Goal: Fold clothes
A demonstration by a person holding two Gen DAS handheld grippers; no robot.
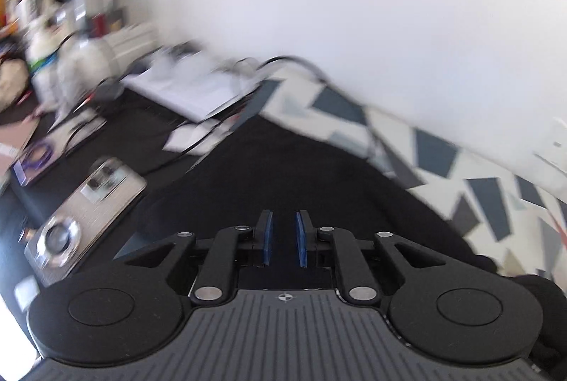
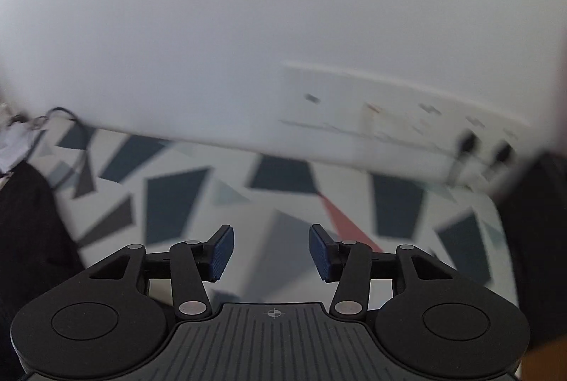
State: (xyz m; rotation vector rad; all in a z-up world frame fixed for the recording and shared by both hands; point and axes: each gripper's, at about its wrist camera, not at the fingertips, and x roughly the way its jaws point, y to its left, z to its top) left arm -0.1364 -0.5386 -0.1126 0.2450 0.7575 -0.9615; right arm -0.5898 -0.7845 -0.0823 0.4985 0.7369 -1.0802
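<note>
While both grippers' fingers (image 1: 269,232) gape empty, black garment (image 1: 301,175) tapers toward the wall.

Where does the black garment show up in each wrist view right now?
Left wrist view: the black garment fills the centre, spread just beyond the fingers.
Right wrist view: the black garment is only a strip along the left edge.
Shared landmark: the white cover with dark blue-grey geometric patches, below the white wall.
</note>
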